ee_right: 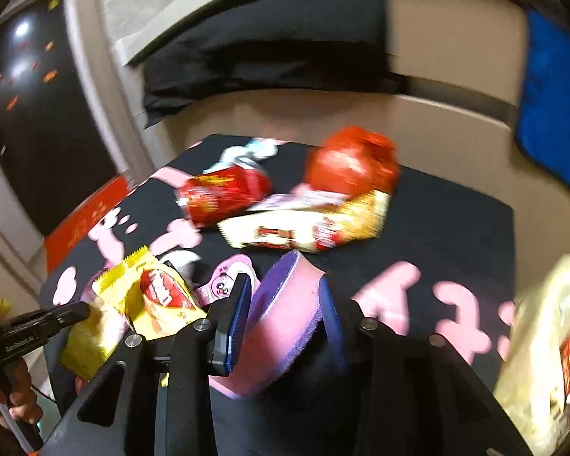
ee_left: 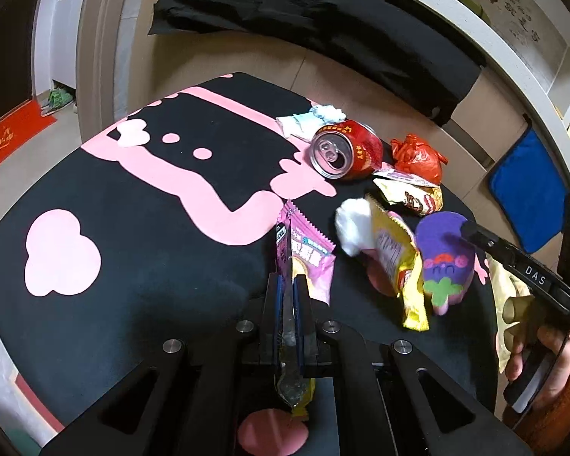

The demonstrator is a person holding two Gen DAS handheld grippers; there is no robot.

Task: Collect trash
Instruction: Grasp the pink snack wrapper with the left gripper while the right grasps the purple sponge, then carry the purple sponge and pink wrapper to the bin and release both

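**Lighting and Image Quality**

Both views show strong fisheye distortion: straight edges bow near the frame borders, and the corners fall to black vignette. Lighting is indoor, moderate and even, with no hard shadows.

Left wrist view: sharp across most of the frame. The can [ee_left: 344, 151] lid carries small specular highlights. The black cloth [ee_left: 133, 228] reads deep and low in detail.

Right wrist view: heavy motion blur throughout. The can [ee_right: 224, 193], the red bag [ee_right: 351, 159] and the wrappers smear sideways; print is unreadable. Two soft bright spots glare on the dark door [ee_right: 38, 114] at upper left.
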